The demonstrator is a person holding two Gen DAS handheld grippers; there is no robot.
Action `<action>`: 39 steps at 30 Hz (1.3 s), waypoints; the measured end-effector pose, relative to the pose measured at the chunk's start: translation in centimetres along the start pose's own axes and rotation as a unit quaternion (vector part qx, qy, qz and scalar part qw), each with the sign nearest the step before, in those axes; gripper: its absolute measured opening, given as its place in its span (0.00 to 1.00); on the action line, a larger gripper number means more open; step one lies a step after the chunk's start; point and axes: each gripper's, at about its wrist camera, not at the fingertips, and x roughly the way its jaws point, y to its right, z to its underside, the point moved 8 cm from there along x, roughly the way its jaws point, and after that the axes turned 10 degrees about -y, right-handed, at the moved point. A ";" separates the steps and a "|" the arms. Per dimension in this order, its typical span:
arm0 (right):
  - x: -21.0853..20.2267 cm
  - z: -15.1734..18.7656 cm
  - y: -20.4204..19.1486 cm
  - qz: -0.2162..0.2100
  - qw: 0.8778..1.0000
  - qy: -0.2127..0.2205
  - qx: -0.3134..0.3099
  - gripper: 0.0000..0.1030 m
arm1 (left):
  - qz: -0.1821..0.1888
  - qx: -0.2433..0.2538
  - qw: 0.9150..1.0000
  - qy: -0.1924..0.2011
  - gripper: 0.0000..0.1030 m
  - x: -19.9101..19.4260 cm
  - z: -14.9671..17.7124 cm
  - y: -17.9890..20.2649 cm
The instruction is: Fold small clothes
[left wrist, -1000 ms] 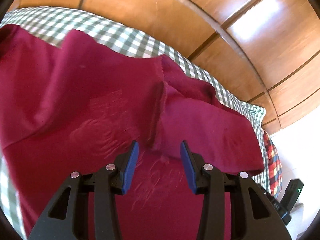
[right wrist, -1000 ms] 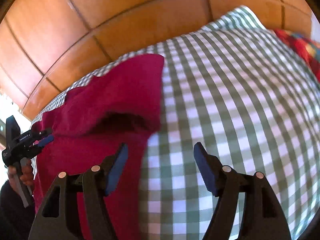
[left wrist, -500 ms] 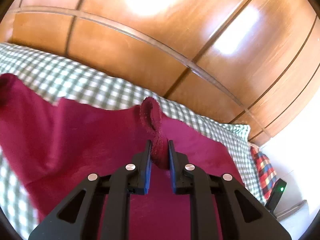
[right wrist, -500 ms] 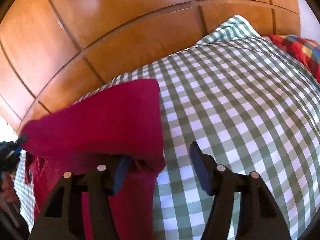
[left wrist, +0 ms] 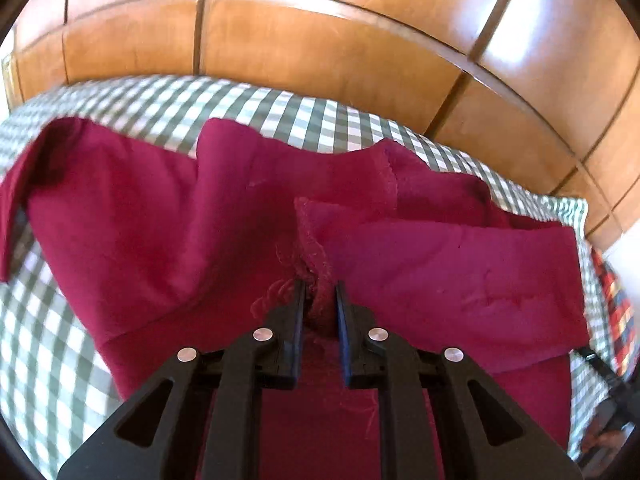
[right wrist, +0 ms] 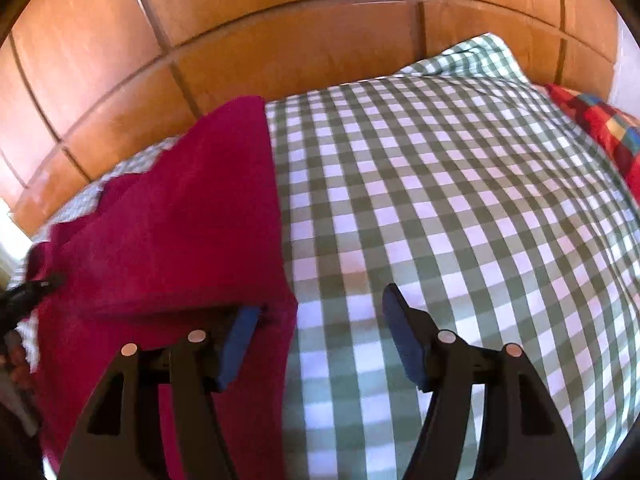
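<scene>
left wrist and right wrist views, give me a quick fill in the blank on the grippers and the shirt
1. The left gripper is shut on a fold of the ____ shirt.
2. The right gripper has its jaws ____.
3. The shirt lies on a green and white ____ cover.
4. Behind the bed stand ____ panels.

Missing words: red; open; checked; wooden
</scene>
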 end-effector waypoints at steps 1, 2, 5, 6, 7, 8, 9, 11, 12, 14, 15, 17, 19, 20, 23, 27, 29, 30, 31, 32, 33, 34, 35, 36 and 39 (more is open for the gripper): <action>-0.3 0.0 -0.1 -0.024 1.000 -0.007 0.006 0.71 | -0.008 0.008 1.000 -0.001 0.13 0.0 0.2 0.0; -1.2 -0.2 -0.1 -0.058 0.998 -0.008 0.012 0.72 | -0.012 0.014 1.000 -0.004 0.13 0.2 0.5 -0.2; -2.2 -2.3 0.3 -0.118 0.992 -0.006 0.037 0.73 | -0.013 0.014 1.000 -0.016 0.13 1.5 1.1 -0.6; -2.1 -3.3 0.4 -0.150 0.987 -0.011 0.056 0.75 | -0.010 0.011 1.000 -0.013 0.13 1.6 1.3 -0.7; -1.9 -4.2 0.4 -0.170 0.983 -0.013 0.067 0.75 | -0.008 0.008 1.000 -0.010 0.13 1.6 1.4 -0.7; -1.3 -5.7 0.4 -0.196 0.977 -0.014 0.081 0.75 | -0.008 0.006 1.000 -0.010 0.13 1.6 1.4 -0.8; -0.8 -6.7 0.3 -0.208 0.974 -0.018 0.090 0.75 | -0.007 0.003 1.000 -0.011 0.13 1.6 1.3 -0.8; 1.2 -8.7 0.7 -0.231 0.965 -0.029 0.122 0.76 | -0.003 0.003 1.000 -0.011 0.13 1.6 1.5 -0.8; 2.7 -9.7 0.8 -0.252 0.957 -0.044 0.136 0.76 | -0.002 0.004 1.000 -0.011 0.13 1.6 1.5 -0.9; 4.8 -10.9 1.3 -0.241 0.957 -0.057 0.151 0.76 | 0.000 0.006 1.000 -0.012 0.13 1.6 1.7 -1.0; 6.1 -11.2 1.1 -0.235 0.958 -0.070 0.147 0.76 | 0.000 0.006 1.000 -0.012 0.13 1.7 1.7 -1.0; 7.0 -11.1 0.5 -0.231 0.960 -0.088 0.131 0.66 | 0.001 0.006 1.000 -0.014 0.13 1.8 1.6 -1.0; 6.2 -10.7 -0.9 -0.214 0.970 -0.082 0.082 0.25 | 0.003 0.004 1.000 -0.014 0.13 1.8 1.7 -1.2; 5.3 -10.5 -1.4 -0.199 0.975 -0.069 0.065 0.17 | 0.004 0.002 1.000 -0.014 0.13 1.8 1.7 -1.2; 1.5 -10.0 -0.8 -0.071 0.997 0.018 0.018 0.10 | -0.004 0.004 1.000 -0.010 0.13 1.5 1.6 -0.9; 1.6 -9.9 1.5 0.090 0.995 0.050 -0.008 0.05 | -0.044 0.020 0.999 -0.001 0.13 1.4 1.2 0.0; 2.1 -9.7 2.6 0.088 0.995 0.042 0.014 0.05 | -0.054 0.013 0.998 -0.001 0.13 1.4 0.8 0.1; 1.9 -9.6 3.0 0.072 0.996 0.043 0.027 0.08 | -0.053 0.010 0.999 -0.001 0.13 1.3 0.7 0.0; 1.6 -9.5 2.7 0.056 0.997 0.045 0.037 0.08 | -0.054 0.006 0.999 0.000 0.13 1.2 0.5 -0.1; 1.5 -9.4 2.6 0.046 0.997 0.046 0.039 0.08 | -0.052 0.004 0.999 0.000 0.13 1.2 0.5 -0.2; 1.1 -9.0 1.9 0.035 0.998 0.047 0.026 0.10 | -0.051 0.003 0.999 -0.002 0.13 1.2 0.5 -0.3; 0.7 -8.8 1.3 0.028 0.998 0.047 0.016 0.14 | -0.050 0.003 0.999 -0.001 0.13 1.2 0.5 -0.3; 0.5 -8.6 0.0 0.017 0.999 0.048 0.002 0.16 | -0.051 0.004 0.999 0.001 0.13 1.1 0.4 -0.3; 0.4 -8.4 -2.1 0.002 0.999 0.047 -0.019 0.27 | -0.053 0.009 0.999 0.005 0.13 0.9 0.2 0.0; 2.0 -7.5 -5.0 0.031 0.996 0.035 -0.078 0.47 | -0.055 0.007 0.998 0.015 0.13 0.6 -0.6 0.3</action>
